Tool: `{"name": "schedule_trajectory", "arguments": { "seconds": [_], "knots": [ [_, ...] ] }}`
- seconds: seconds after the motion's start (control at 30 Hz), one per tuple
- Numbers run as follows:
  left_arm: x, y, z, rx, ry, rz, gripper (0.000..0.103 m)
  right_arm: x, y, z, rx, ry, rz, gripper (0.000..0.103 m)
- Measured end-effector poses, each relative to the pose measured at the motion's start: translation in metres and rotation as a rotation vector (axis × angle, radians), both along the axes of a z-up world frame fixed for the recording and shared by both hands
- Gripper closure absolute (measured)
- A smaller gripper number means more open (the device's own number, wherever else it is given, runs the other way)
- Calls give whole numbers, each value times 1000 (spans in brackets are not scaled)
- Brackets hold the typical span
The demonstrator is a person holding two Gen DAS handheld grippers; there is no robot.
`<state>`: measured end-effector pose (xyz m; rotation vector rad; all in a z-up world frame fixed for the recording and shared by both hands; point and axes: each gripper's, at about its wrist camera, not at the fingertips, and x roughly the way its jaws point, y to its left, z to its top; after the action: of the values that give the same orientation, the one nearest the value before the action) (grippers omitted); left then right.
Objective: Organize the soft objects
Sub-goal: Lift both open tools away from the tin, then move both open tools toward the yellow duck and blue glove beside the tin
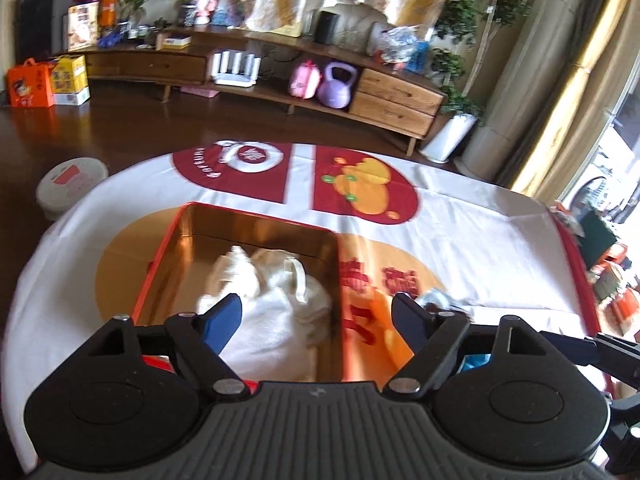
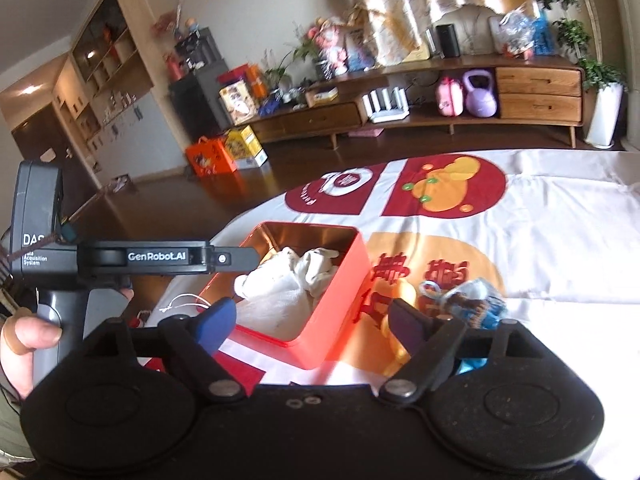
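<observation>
Left wrist view. Left gripper (image 1: 318,312): 2 blue fingers spread apart, holding nothing, poised over the near end of the orange tin box (image 1: 256,216). Box open, gold-lined, standing on the printed tablecloth (image 1: 480,240). Contents: 1 cream cloth bag (image 1: 276,300), crumpled, already inside, lying below and between the fingers. To the right of the box, outside it and near the right finger: 1 blue-and-brown soft item (image 1: 438,300), only partly visible.

Right wrist view. Right gripper (image 2: 312,320): fingers apart, empty. Box wall sits ahead between the fingers. The blue-and-brown soft item lies on the cloth just beyond the right finger, beside an orange soft item (image 2: 396,320) touching or nearly touching it; long axis cannot be told.

Judgement: the 2 loose items remain to be boxed. Both lie right of the box; the right gripper appears nearer and would swing right to reach them.
</observation>
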<state>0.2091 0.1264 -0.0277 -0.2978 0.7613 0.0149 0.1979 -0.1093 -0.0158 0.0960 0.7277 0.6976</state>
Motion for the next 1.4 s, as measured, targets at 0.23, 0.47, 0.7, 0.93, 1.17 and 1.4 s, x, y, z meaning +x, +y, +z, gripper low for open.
{"name": "schedule_trajectory", "arguments": {
  "seconds": [0.23, 0.47, 0.7, 0.93, 1.17, 1.4],
  "knots": [
    [-9, -29, 6, -10, -15, -62, 18, -12, -34, 3, 24, -17, -73, 8],
    [-15, -55, 3, -13, -12, -109, 18, -22, -70, 0, 19, -33, -128, 4],
    [-17, -76, -5, -3, -10, -147, 10, -18, -105, -13, -8, -21, -179, 3],
    [-6, -96, -21, -1, -6, -179, 1, -5, -121, -27, -68, -12, -176, 3],
    [8, -114, -48, 35, 31, -190, 1, 14, -118, -43, -138, -3, -114, 4],
    [37, -130, -59, 83, 39, -175, 1, 28, -101, -59, -186, -1, -28, 10]
  ]
}}
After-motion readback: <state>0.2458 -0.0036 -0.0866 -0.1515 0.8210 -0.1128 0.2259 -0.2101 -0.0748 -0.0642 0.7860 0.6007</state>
